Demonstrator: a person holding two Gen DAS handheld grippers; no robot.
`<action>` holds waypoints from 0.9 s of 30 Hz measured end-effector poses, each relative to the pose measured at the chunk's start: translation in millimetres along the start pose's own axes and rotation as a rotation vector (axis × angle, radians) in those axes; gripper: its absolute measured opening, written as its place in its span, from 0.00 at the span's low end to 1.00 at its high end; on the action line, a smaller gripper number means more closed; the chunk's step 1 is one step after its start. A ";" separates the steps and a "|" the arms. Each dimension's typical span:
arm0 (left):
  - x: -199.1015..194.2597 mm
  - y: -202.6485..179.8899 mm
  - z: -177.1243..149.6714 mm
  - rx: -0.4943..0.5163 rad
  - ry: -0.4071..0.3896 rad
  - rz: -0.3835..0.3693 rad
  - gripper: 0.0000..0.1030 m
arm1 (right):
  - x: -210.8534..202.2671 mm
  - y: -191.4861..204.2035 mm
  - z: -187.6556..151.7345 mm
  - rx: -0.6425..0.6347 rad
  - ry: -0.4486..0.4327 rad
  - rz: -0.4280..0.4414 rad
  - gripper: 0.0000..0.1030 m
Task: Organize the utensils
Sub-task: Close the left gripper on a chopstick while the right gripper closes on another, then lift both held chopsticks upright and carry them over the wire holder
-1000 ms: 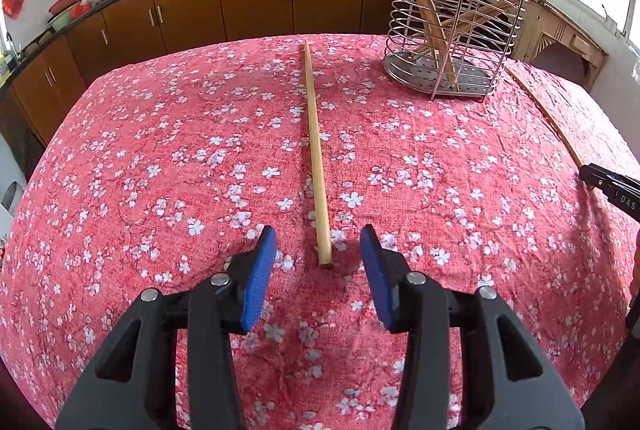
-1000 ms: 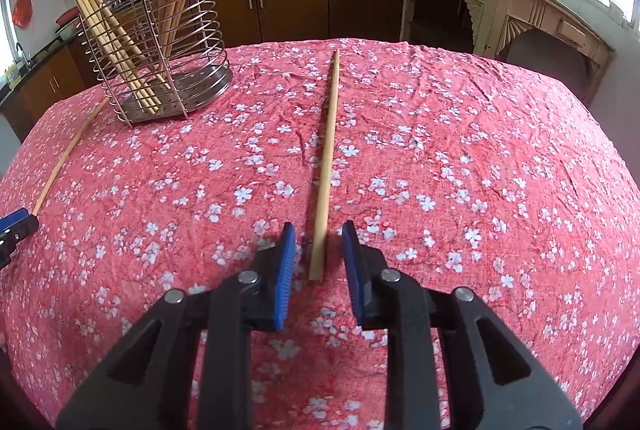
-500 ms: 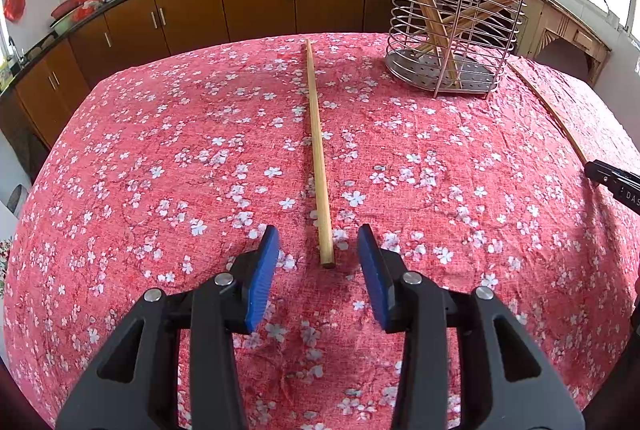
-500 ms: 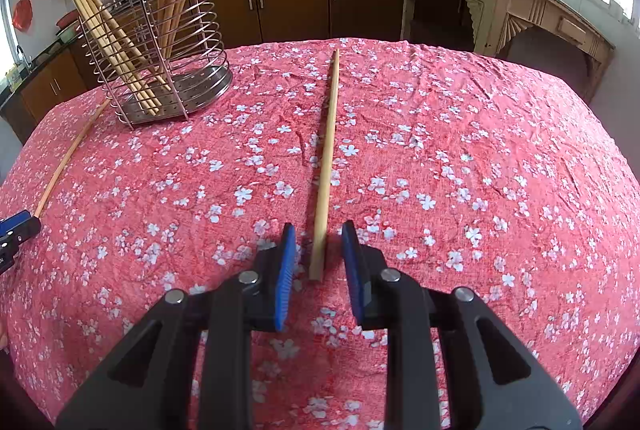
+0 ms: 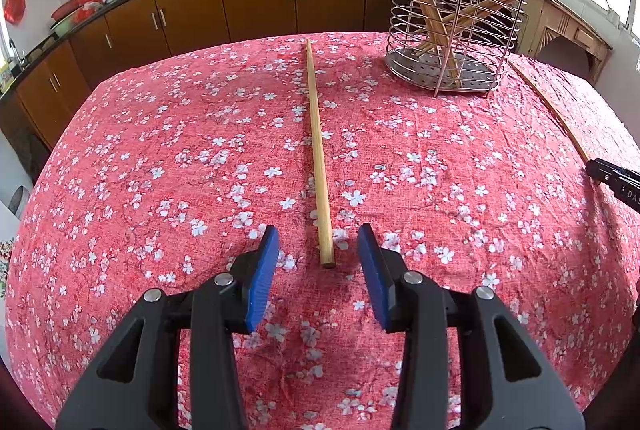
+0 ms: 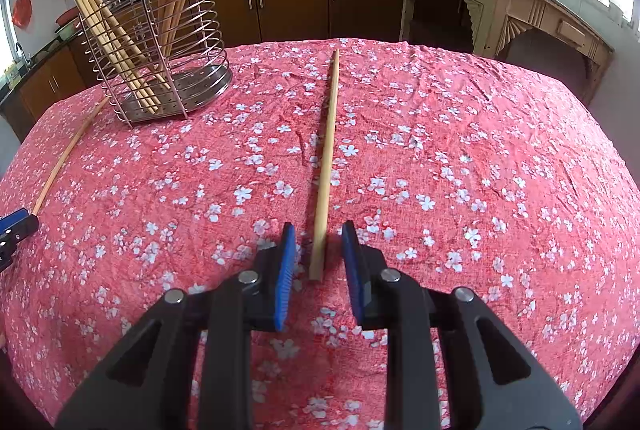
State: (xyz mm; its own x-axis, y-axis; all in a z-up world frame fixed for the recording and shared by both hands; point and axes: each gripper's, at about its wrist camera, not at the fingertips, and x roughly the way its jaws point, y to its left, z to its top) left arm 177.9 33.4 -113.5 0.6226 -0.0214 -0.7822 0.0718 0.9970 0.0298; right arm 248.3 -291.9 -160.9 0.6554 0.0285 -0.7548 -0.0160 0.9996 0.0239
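Red floral cloth covers the counter, wire holder standing at its far side with wooden sticks inside. One chopstick lies between the left gripper's spread jaws; another chopstick sits between the right gripper's jaws, apart, not touching it.

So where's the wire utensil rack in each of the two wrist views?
Left wrist view: the wire rack stands upper right, at the far side of the table.
Right wrist view: the same rack stands upper left.
Shared landmark: the red flowered tablecloth under it.
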 end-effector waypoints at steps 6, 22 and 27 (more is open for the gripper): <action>-2.6 -2.4 -3.2 0.009 0.000 -0.007 0.40 | -2.7 -0.1 -3.6 0.003 0.001 0.003 0.22; -39.9 -0.7 -11.6 0.018 -0.079 -0.048 0.07 | -46.4 -13.3 -4.5 0.034 -0.102 0.018 0.07; -86.2 3.4 -1.6 0.021 -0.219 -0.040 0.07 | -88.3 -18.4 4.5 0.026 -0.217 0.010 0.07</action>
State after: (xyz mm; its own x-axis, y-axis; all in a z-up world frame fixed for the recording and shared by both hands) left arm 123.2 38.8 -47.0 0.7730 -0.0790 -0.6295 0.1148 0.9933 0.0162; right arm 194.1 -312.8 -91.8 0.8022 0.0343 -0.5960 -0.0056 0.9987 0.0498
